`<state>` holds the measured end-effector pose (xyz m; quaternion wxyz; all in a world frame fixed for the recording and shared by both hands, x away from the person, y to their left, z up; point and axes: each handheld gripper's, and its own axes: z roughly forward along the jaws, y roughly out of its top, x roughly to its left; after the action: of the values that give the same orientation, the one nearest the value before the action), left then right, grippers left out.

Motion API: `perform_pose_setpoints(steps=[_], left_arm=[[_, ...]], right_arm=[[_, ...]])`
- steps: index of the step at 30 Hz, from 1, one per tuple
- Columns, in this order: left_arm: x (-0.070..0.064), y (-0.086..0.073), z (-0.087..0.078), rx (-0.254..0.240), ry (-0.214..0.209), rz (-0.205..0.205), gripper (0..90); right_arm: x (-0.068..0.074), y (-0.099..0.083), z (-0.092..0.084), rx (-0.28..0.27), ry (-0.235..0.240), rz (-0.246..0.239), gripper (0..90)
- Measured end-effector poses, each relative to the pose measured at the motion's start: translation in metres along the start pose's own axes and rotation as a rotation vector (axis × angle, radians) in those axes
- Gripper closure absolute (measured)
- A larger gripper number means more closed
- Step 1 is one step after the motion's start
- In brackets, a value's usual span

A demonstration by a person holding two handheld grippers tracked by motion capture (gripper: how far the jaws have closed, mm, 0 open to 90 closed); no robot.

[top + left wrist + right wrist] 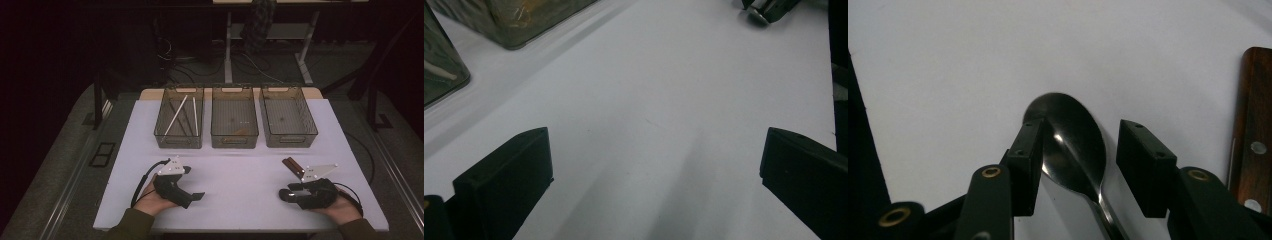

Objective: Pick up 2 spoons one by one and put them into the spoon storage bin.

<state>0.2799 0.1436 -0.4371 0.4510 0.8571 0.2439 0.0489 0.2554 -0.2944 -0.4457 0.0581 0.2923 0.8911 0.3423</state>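
Here we see the right gripper [1078, 150] with jaws released around a spoon [1073, 140] on the table [948, 60] — the left gripper [654, 170] gapes wide, holding nothing.

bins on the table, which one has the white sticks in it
The left bin, farthest left in the high view: two white sticks lie in it; the other two hold none.

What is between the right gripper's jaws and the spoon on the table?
Nothing visible. The right gripper already straddles the spoon, which lies bowl-down on the white table. One pad sits against the bowl's edge; the other stands apart. The wooden knife handle lies off to the side, outside the jaws.
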Motion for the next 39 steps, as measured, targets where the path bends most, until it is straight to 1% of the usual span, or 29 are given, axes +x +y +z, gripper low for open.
perform_pose_setpoints(steps=[2, 4, 7, 12, 13, 15, 19, 23, 27, 32, 35, 39], left_arm=[[0.0, 0.0, 0.0, 0.001, 0.0, 0.0, 0.0], [0.0, 0.0, 0.0, 0.002, 0.0, 0.001, 0.0], [0.0, 0.0, 0.001, 0.005, -0.001, 0.002, 0.0], [0.0, 0.0, 0.001, 0.006, -0.002, 0.005, 0.0], [0.0, 0.0, 0.001, 0.007, -0.002, 0.005, 0.0], [-0.001, 0.0, 0.001, 0.006, -0.002, 0.004, 0.0], [-0.001, 0.0, 0.001, 0.007, -0.001, 0.005, 0.0], [-0.001, 0.0, 0.001, 0.007, -0.002, 0.005, 0.0], [-0.001, 0.0, 0.001, 0.007, -0.002, 0.005, 0.0], [-0.001, 0.0, 0.001, 0.006, -0.002, 0.006, 0.0], [-0.001, 0.0, 0.001, 0.005, -0.003, 0.006, 0.0], [-0.001, 0.0, 0.001, 0.005, -0.004, 0.005, 0.0]], right_arm=[[0.0, 0.0, 0.0, 0.001, -0.002, -0.002, 53.6], [0.001, 0.0, 0.0, 0.002, -0.006, -0.023, 54.0], [0.002, 0.0, 0.0, 0.007, -0.008, -0.038, 55.4], [0.002, 0.0, 0.0, 0.007, 0.009, -0.06, 63.0], [0.003, 0.0, -0.001, 0.01, 0.013, -0.067, 63.3], [0.003, 0.0, -0.001, 0.012, 0.013, -0.072, 64.5], [0.0, -0.001, -0.002, 0.01, 0.014, -0.078, 71.3], [-0.002, -0.002, -0.006, 0.003, 0.011, -0.094, 77.5], [-0.002, -0.002, -0.009, -0.003, 0.016, -0.103, 81.0], [-0.003, -0.002, -0.011, -0.01, 0.031, -0.113, 83.7], [-0.004, -0.001, -0.013, -0.016, 0.049, -0.124, 85.5], [-0.006, -0.002, -0.016, -0.026, 0.075, -0.121, 86.9]])
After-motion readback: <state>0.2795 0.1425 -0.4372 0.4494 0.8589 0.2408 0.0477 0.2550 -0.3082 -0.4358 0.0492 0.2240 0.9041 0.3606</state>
